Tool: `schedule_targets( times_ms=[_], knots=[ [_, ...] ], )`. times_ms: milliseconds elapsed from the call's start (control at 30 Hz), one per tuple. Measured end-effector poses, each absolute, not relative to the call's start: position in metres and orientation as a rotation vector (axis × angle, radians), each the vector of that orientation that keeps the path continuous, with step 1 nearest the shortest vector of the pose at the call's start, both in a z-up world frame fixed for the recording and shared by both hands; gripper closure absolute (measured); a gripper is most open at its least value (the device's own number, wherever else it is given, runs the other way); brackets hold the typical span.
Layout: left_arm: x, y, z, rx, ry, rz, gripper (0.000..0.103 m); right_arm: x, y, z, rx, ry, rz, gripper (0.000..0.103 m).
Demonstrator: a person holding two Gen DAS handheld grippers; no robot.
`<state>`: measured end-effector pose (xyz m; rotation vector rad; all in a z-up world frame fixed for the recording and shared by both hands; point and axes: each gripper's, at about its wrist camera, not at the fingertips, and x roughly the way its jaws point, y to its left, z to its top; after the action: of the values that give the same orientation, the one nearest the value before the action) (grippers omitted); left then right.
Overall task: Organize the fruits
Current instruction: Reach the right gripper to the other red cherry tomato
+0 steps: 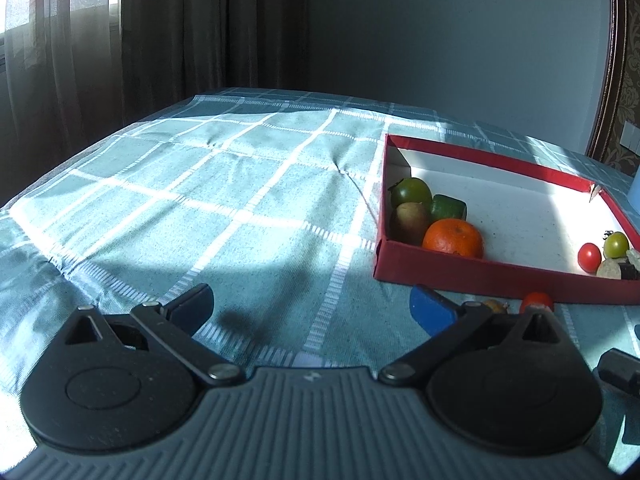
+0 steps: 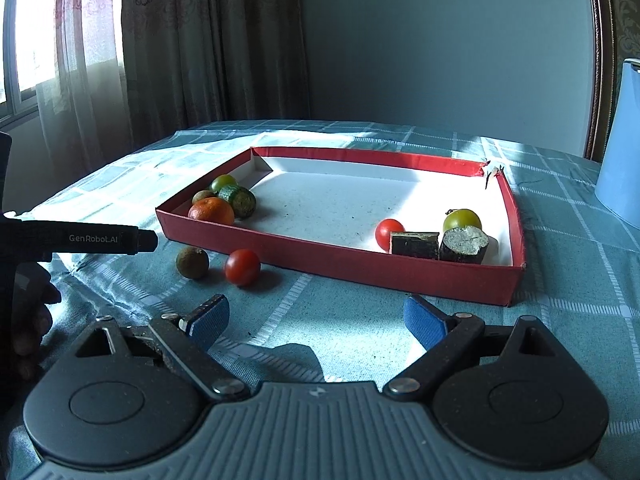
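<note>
The red box (image 2: 340,268) sits on the checked cloth of the bench (image 2: 360,332), and the fruit inside it already reads as 2 groups. At the left end the orange (image 2: 211,211), a green fruit (image 2: 223,182), a brown one (image 2: 202,196) and a dark green chunk (image 2: 240,200) are bunched into the near-left corner. At the right end a red tomato (image 2: 388,233), a green tomato (image 2: 462,220) and 2 dark cut pieces (image 2: 440,245) crowd together near the front wall. To my eye that is sorting by kind, with the wide white middle of the box left free between them.

2 fruits lie outside, on the cloth just in front of the box's near-left wall: a loose red tomato (image 2: 242,267) and a small brown fruit (image 2: 193,263), side by side and apart from the wall. They look like the pieces left to place.

The right tongs (image 2: 316,320) are spread wide and carry nothing, low over the cloth, near those 2 fruits. The left tongs (image 1: 312,306) are likewise wide apart and empty, pointing past the box's left end; their body reaches in from the left in the right wrist view.

The box wall is low, so a lift over it should be easy, and the bare cloth to the left gives plenty of room. A blue container (image 2: 622,140) stands off the box's far-right corner, well apart from the loose fruit.
</note>
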<state>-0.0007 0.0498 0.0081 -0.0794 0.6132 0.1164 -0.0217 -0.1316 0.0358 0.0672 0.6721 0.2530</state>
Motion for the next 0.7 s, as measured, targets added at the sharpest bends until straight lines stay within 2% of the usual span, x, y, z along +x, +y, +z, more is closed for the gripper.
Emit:
schedule_targets(
  times_ms=[233, 267, 367, 633, 700],
  knots=[
    [0.0, 0.051, 0.008, -0.089, 0.617, 0.108, 0.0, -0.004, -0.109, 0.035, 0.017, 0.686, 0.287, 0.009],
    [0.0, 0.051, 0.008, -0.089, 0.617, 0.108, 0.0, -0.002, -0.106, 0.034, 0.008, 0.688, 0.292, 0.013],
    [-0.001, 0.052, 0.008, -0.096, 0.616, 0.108, 0.0, 0.004, -0.095, 0.032, -0.027, 0.703, 0.309, 0.039],
    [-0.001, 0.052, 0.008, -0.102, 0.617, 0.105, 0.0, 0.019, -0.078, 0.028, -0.054, 0.717, 0.346, 0.046],
    [-0.001, 0.052, 0.008, -0.102, 0.617, 0.105, 0.0, 0.023, -0.075, 0.026, -0.058, 0.732, 0.357, 0.054]
  ],
)
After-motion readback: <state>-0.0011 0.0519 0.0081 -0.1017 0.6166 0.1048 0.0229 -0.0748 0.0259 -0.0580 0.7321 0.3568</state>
